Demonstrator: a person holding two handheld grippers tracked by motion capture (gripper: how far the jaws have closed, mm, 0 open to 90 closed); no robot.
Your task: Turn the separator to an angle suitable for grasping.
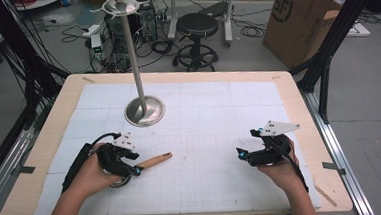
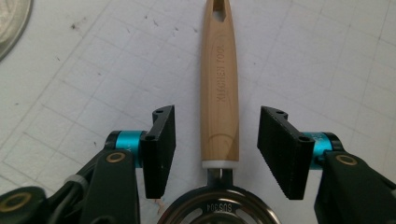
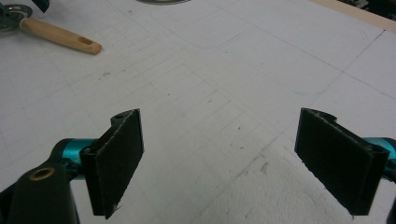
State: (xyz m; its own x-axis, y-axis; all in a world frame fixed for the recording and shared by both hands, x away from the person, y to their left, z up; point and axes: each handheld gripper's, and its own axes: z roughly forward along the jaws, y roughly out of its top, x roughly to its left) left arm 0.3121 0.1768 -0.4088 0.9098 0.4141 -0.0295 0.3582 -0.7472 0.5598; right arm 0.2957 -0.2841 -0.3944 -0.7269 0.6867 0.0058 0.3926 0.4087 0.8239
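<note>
Two padded fingers [image 2: 161, 149] of my left gripper [image 2: 219, 154] stand partly open astride the strainer's wooden handle [image 2: 219, 88], clear of it on both sides; nothing is gripped yet. That kitchen strainer [image 1: 147, 165] lies flat on the worktop [image 1: 219, 111], its steel ring [image 2: 217, 207] under my hand. If I close off-centre, the rounded handle could roll or skid sideways. My right gripper [image 3: 219, 158] hovers wide open, empty, well apart.
</note>
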